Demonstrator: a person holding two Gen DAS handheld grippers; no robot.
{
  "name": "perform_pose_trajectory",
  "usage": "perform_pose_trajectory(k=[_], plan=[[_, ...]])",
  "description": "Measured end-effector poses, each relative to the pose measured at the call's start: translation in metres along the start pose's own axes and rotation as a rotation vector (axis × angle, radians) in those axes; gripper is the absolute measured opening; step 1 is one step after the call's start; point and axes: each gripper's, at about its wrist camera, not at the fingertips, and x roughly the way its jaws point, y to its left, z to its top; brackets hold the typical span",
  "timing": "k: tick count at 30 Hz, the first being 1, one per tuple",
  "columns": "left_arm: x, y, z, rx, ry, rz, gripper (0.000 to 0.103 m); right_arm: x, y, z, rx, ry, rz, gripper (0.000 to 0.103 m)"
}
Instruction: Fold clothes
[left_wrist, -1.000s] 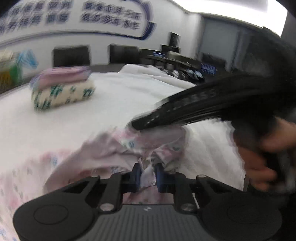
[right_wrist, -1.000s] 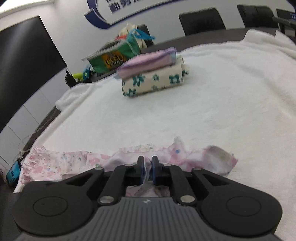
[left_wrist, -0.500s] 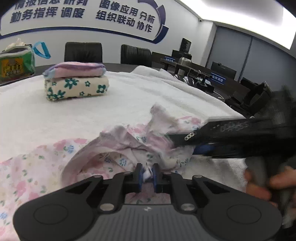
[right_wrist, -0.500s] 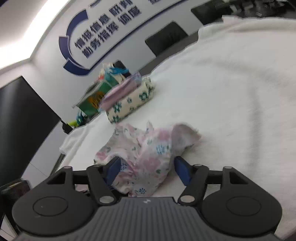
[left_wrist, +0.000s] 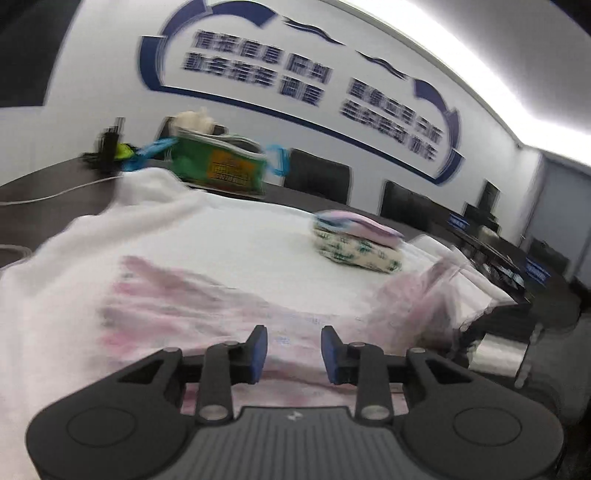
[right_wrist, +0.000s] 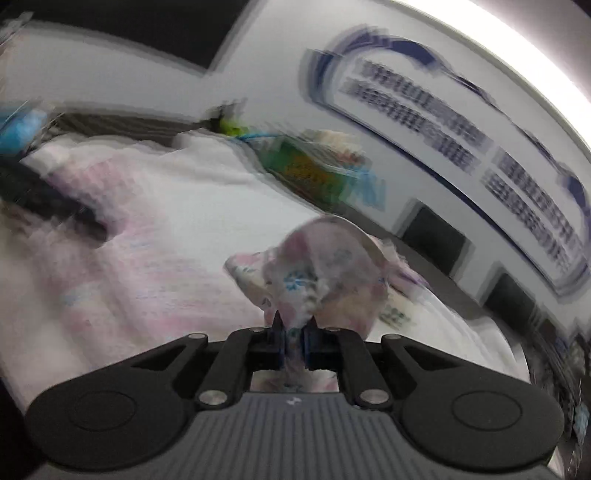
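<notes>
Green packet beside black chairs, blue wall lettering.

Black ribbed gripper bodies (blue pads), silver screws.

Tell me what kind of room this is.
Probably an office meeting room, used here for folding clothes. A big blue slogan sign fills the wall, black chairs line a long dark table, and a white towel covers it under a folded stack.

Motion smears the wall lettering above the jaws past reading. The green bag beyond them is streaked. The folded stack hides behind the gripped floral garment.
</notes>
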Motion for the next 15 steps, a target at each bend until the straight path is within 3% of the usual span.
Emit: perform_pose_trajectory(k=[2,6,8,13,15], plan=[[-0.004,0.011,-0.002,-0.011,0.001,0.025,0.029,0.016,0.042,0.010,-0.140,0.023,0.054,0.010],[-0.008,0.024,-0.003,-0.016,0.002,0.055,0.030,0.020,0.054,0.017,-0.170,0.027,0.093,0.043],[-0.011,0.032,-0.004,-0.023,0.002,0.045,0.031,0.002,0.024,0.022,-0.048,0.003,0.191,0.050],[-0.006,0.029,-0.008,-0.037,-0.003,0.014,0.031,-0.040,-0.067,0.017,0.300,-0.086,0.418,0.050],[-0.007,0.025,-0.009,-0.033,-0.012,0.017,0.031,-0.040,-0.094,0.010,0.397,-0.112,0.408,0.050]])
